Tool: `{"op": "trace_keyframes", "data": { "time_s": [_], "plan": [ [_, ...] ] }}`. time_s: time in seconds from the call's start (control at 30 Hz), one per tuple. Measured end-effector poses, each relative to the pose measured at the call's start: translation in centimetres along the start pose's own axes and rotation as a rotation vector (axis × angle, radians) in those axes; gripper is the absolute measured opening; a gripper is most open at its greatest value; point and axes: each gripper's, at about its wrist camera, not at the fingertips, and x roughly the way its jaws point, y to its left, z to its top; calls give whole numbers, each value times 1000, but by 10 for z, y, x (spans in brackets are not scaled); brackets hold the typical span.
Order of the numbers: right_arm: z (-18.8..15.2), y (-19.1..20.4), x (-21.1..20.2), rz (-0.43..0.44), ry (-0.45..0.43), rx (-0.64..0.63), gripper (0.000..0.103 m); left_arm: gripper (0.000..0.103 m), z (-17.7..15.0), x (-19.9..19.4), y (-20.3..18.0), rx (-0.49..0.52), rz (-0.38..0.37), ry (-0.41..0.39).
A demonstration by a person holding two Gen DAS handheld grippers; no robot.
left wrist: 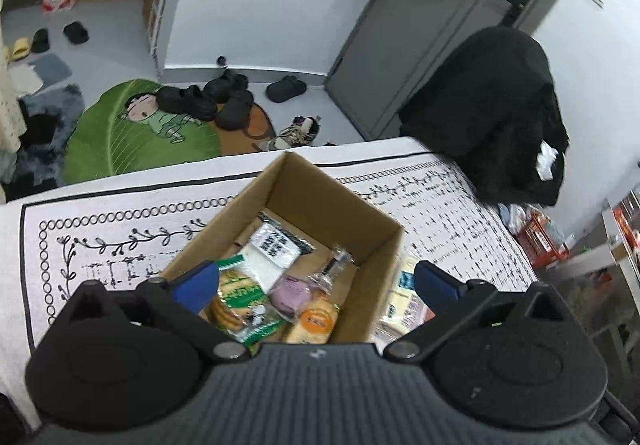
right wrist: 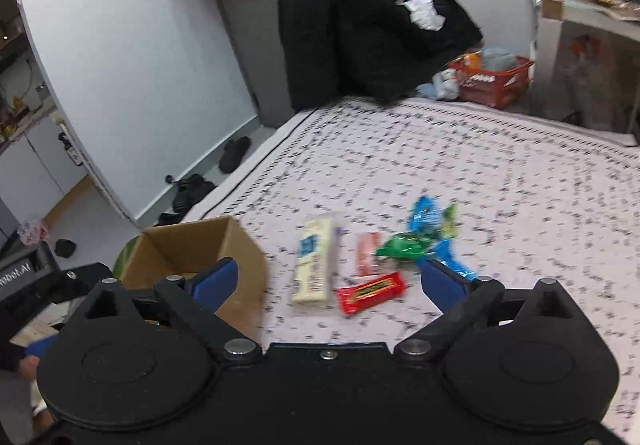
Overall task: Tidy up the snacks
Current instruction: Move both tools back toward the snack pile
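A cardboard box (left wrist: 320,213) is sitting on the patterned cloth (left wrist: 120,229) covering the table, already holding several wrapped snacks: a green biscuit packet (left wrist: 240,293), a white packet with black print (left wrist: 272,245), a purple round treat (left wrist: 290,291) and an orange-labelled cake (left wrist: 316,321). The left gripper (left wrist: 316,281) is hovering over the box's open top, its blue-padded jaws spread wide and gripping nothing.

Just beside the box, more snacks are lying loose on the cloth. A long pale yellow packet (right wrist: 314,261) is lying nearest the box, with a red bar (right wrist: 372,293) next to it, a pink wrapper (right wrist: 368,253) just beyond, then a green wrapper (right wrist: 404,247) and a blue packet (right wrist: 426,219) bunched close together. The right gripper (right wrist: 326,279) is hanging above this cluster, its jaws likewise parted and empty.

A black coat (right wrist: 360,25) is draping over something at the table's far edge, near a red basket (right wrist: 496,79).
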Motion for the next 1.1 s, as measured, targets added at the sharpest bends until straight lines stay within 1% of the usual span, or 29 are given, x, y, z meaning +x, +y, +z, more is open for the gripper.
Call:
{"op": "trace_keyframes", "data": {
  "time_s": [0.2,0.3,0.4,0.43,0.53,0.67,0.9,0.93,1.03,1.1],
  "plan": [
    [-1,-26,-12,-40,-16,17,101,103,-11,-6,-23,87,-35,-3],
    [-2,-38,-15,-43,-15,28,101,103,-17,-6,-35,128,-27,5],
    [-2,-51,-16,-52,-14,32,101,103,-22,-4,-44,162,-42,21],
    [-2,-54,-17,-53,-13,29,101,103,-25,-4,-47,177,-35,22],
    [-2,-66,-16,-31,-1,32,102,103,-33,-2,-59,215,-30,29],
    [-3,-81,-12,-23,16,50,103,103,-44,2,-73,263,-28,35],
    [-9,-103,2,12,52,91,102,102,-61,12,-97,344,-17,36],
    [-9,-105,5,18,57,95,102,101,-63,13,-101,353,-13,33],
    [-11,-112,16,42,66,109,99,100,-70,19,-111,393,-23,29],
    [-10,-115,25,57,76,116,96,98,-74,25,-116,421,-33,48]
  ]
}}
